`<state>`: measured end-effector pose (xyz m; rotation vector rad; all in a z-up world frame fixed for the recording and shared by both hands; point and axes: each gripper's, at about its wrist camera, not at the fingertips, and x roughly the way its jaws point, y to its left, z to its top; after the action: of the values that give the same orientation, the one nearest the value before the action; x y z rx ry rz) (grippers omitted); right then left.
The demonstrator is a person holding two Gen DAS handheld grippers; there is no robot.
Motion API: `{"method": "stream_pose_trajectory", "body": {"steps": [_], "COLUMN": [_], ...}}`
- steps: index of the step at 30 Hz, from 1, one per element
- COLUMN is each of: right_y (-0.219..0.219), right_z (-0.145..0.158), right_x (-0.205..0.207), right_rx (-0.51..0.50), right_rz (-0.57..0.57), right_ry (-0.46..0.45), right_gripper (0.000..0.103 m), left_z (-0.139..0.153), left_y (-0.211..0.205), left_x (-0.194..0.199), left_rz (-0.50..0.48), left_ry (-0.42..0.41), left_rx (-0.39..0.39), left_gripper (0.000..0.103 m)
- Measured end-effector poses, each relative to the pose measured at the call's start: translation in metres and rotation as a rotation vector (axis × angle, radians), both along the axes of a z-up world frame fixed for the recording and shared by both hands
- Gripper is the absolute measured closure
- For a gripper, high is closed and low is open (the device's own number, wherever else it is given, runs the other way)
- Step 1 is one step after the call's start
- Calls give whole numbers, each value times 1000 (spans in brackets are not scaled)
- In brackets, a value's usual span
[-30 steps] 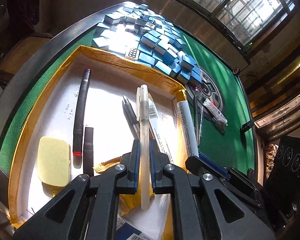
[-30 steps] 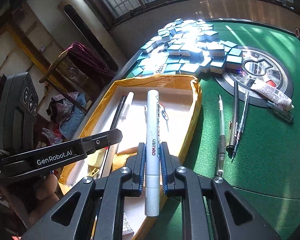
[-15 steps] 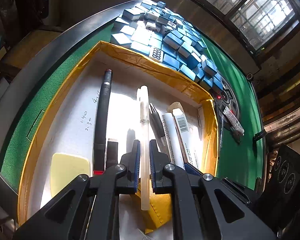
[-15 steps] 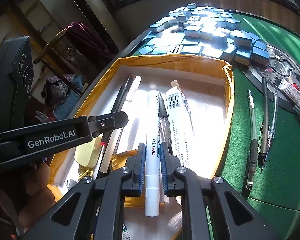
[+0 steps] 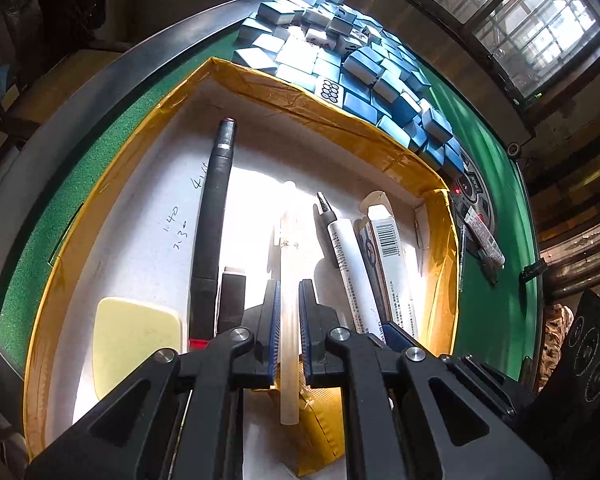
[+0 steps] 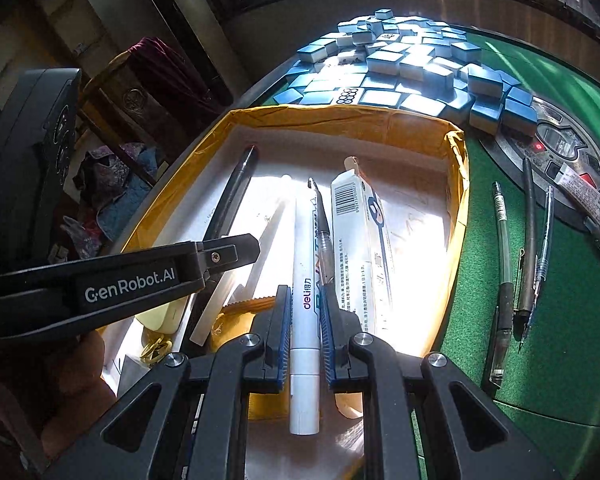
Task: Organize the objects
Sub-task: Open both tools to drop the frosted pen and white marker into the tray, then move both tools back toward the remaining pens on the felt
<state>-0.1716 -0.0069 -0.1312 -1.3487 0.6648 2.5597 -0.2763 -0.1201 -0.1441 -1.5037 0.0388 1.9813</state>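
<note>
A green felt mahjong table fills both views, with a heap of blue-backed mahjong tiles piled at its far side, touching the far wall of a shallow box. That box (white floor, walls wrapped in yellow-brown tape) sits on the felt and holds most of the stationery.

Inside it, from the left wrist view: a pale yellow eraser near the left wall, a long black pen beside it, a short black cap just beside the pen's near end, a dark-tipped pen further right, and a white carton with a barcode near the right wall.

The left gripper is clamped on a translucent white pen, which runs straight out between the pads and points toward the far wall, low over the box floor; its back end sticks out behind the pads.

The right gripper is closed on a white Deli paint marker, gripped near its rear third, its length lying over the box middle, between the translucent pen and the carton.

Outside the box, on the felt to the right, lie three pens side by side, and a small tube rests on the table's round centre panel.
</note>
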Motion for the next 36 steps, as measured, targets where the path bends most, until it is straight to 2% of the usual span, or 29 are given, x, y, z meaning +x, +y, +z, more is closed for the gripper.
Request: {"method": "stream_pose_trajectory", "body": {"steps": [6,8,10,13,15,21,26,36], "right_y": [0,1,0,-3,-5,-3,12,63], "right_z": [0,1,3,10,16,36,46,25], "right_x": [2,4,8,15,21,51,82,135], "right_rx": [-16,-30,-54,-59,-56,-53,-57,-122], "right_rz": [-12,-16,-9,1,5,-3,-47,-176], "right_ry": [11,20,40,70,84,146,179,152], "right_gripper": [89,88,82,75,74,66,62,60], "left_z": [2,3,7,16,22,39,52,57], "left_y": [-4,-8,-13,-19,-21,-20,-7,30], "left_x": [6,6,8,13,19,42,69,120], "left_rz": [13,20,35,51,54,44,-2,-108], "left_ry": [23,10,12,36,54,70,93,112], "left_rx": [18,44,66,89,96,130,138,106], "left_gripper": [95,89,77,67,64,64,64,64]}}
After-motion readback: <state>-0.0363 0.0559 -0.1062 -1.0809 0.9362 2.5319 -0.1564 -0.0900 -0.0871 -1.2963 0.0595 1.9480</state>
